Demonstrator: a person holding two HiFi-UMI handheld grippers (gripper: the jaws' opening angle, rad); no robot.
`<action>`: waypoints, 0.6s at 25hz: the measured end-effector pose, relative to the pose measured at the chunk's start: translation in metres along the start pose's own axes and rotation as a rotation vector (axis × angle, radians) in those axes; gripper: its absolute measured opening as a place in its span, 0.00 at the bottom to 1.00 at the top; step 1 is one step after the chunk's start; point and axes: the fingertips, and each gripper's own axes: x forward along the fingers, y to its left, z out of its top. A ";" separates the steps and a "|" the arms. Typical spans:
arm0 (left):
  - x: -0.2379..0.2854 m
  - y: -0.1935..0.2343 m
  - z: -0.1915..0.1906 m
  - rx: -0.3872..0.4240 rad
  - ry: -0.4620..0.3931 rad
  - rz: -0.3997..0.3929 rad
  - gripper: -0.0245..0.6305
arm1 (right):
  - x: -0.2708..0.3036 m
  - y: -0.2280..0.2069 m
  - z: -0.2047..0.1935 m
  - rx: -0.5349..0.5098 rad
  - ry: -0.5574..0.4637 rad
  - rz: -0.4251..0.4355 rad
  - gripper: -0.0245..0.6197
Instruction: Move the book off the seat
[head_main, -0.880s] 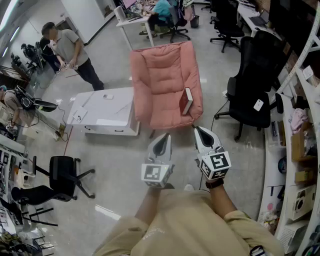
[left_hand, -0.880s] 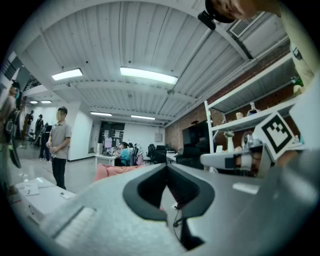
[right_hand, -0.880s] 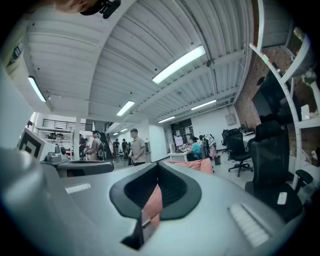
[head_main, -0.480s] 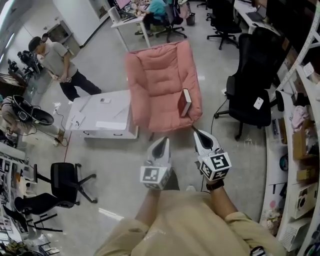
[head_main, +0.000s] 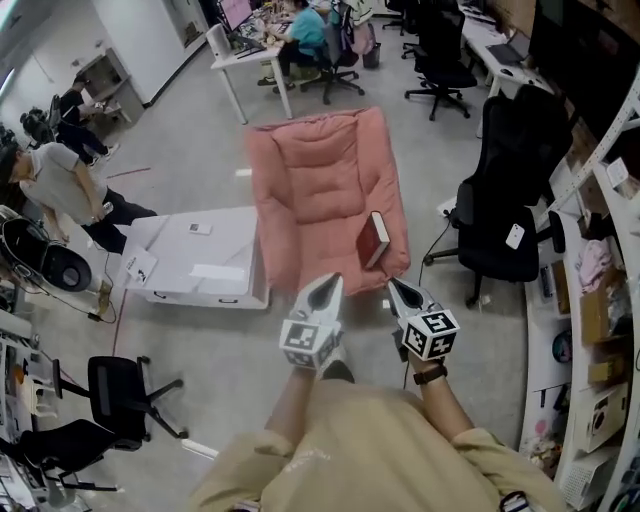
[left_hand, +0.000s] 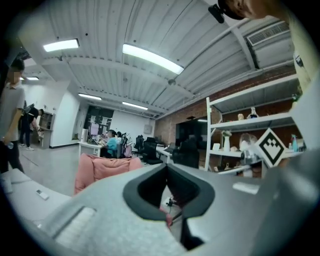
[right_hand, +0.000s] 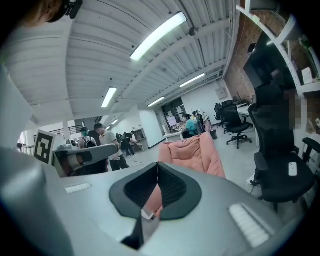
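Lettering on the book (head_main: 374, 239) was too small to read; shelves (head_main: 590, 330) at the right were cut off mid-span.

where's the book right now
In the head view, the red book sits propped on edge at the right side of the pink armchair seat, against its armrest, just ahead of the right gripper.

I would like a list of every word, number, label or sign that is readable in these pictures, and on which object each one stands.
No text can be read.
Dark red hardcover book on the pink armchair: no lettering visible.
White papers on the low white table: too small.
Black-and-white square markers on the two cubes: patterns, not letters.
Brown cardboard boxes at right: print too blurred.
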 end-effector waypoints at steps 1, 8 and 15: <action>0.005 0.017 0.003 -0.003 0.002 -0.010 0.04 | 0.015 0.000 0.003 0.001 -0.001 -0.002 0.05; 0.028 0.122 -0.014 -0.031 0.075 -0.081 0.04 | 0.104 -0.018 -0.003 0.053 0.021 -0.090 0.06; 0.057 0.178 -0.060 -0.058 0.189 -0.177 0.04 | 0.141 -0.049 -0.032 0.122 0.073 -0.196 0.07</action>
